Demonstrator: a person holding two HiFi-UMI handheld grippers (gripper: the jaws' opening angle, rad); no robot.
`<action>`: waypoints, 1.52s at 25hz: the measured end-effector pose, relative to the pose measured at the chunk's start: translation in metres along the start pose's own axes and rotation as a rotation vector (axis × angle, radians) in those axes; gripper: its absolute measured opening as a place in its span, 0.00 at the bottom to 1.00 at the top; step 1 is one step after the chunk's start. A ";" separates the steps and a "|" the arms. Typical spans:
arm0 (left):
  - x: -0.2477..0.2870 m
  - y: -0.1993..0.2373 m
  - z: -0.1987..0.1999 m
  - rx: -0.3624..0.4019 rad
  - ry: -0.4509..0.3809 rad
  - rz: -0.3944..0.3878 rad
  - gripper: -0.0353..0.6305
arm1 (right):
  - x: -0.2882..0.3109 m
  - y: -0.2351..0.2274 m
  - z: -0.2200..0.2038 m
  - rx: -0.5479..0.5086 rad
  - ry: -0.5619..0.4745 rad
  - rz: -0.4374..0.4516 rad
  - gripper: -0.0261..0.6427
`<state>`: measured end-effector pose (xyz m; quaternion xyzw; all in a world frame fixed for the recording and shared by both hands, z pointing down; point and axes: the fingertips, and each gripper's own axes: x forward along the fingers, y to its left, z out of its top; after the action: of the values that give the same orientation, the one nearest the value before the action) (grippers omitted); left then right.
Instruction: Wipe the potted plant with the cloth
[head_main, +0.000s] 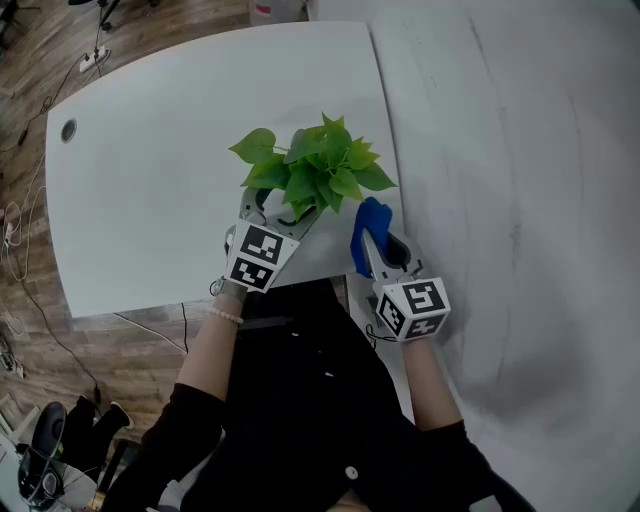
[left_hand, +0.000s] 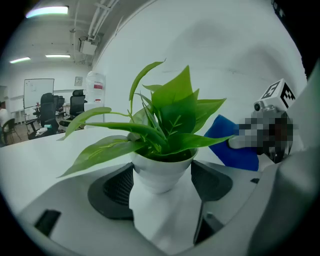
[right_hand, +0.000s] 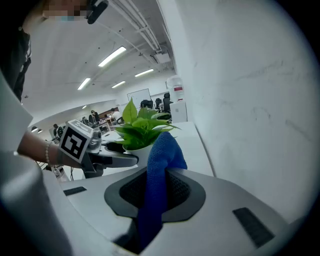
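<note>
Nearest me, the right gripper is pinching the one blue cloth tight between its fingers. A fold of the cloth is standing up past the tips, just beside the leaves. The left gripper is pressing its fingers against either side of the white pot. That is steadying the single potted plant, which is sitting by the near edge of the table, close to the wall.

I am judging the wiping step to be just starting: the cloth is hovering at the foliage, and I cannot tell whether it is touching a leaf. Next I am needing to ease the cloth onto a leaf and draw it along lightly, bracing the pot so nothing is tipping.

I am counting two grippers, one cloth, one plant in one pot, and one table.
</note>
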<state>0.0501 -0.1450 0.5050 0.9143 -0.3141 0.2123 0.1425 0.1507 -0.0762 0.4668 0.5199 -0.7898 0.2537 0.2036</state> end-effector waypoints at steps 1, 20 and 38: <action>0.000 0.000 0.000 0.002 0.002 -0.001 0.62 | 0.004 -0.001 -0.003 0.005 0.006 0.002 0.17; 0.000 0.000 -0.003 0.027 0.034 -0.012 0.61 | 0.086 -0.022 0.018 -0.093 -0.002 0.095 0.17; -0.002 0.002 0.001 0.035 0.041 -0.015 0.60 | 0.126 -0.021 0.042 0.054 -0.047 0.199 0.17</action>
<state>0.0473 -0.1458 0.5036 0.9145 -0.3006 0.2352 0.1344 0.1205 -0.1995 0.5120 0.4501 -0.8350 0.2817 0.1447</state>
